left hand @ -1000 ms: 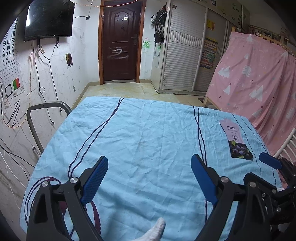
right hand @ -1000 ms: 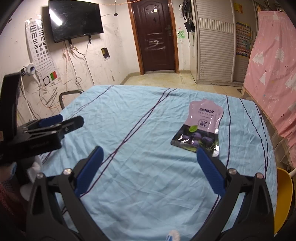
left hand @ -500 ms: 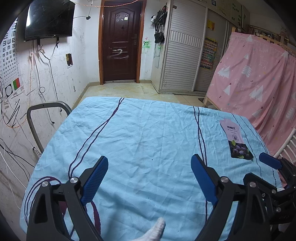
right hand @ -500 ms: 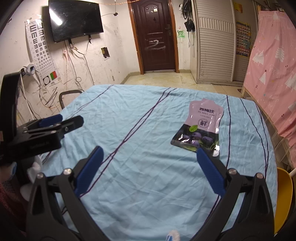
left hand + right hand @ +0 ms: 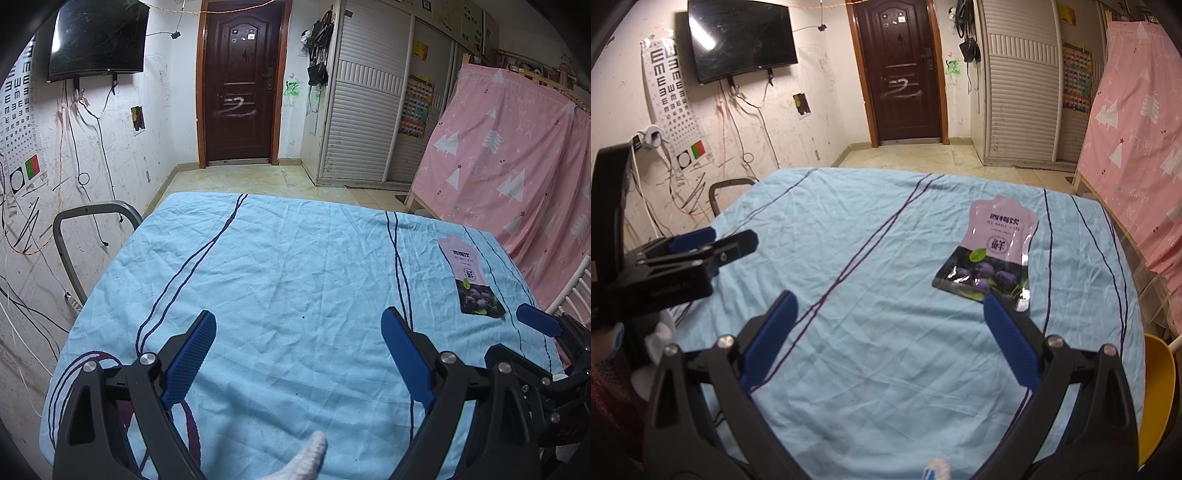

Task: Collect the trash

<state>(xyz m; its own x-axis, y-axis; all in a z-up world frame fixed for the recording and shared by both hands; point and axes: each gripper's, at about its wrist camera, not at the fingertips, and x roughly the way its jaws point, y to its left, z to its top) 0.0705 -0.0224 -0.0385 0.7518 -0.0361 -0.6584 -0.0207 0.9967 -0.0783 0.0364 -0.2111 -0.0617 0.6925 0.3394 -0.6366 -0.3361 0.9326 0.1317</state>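
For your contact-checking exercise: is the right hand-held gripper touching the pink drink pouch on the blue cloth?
Apart. The left wrist view shows the right hand-held gripper short of the pink drink pouch, with blue cloth visible between them.

The place was a lived-in room of a home. A dark wooden door point(image 5: 240, 85) stood at the far end beside a white slatted wardrobe point(image 5: 365, 107), and a television point(image 5: 742, 37) hung on a scribbled wall above an eye chart point(image 5: 670, 96). A pink patterned curtain point(image 5: 517, 155) draped a wooden bed frame beside a table under a blue sheet point(image 5: 295, 277).
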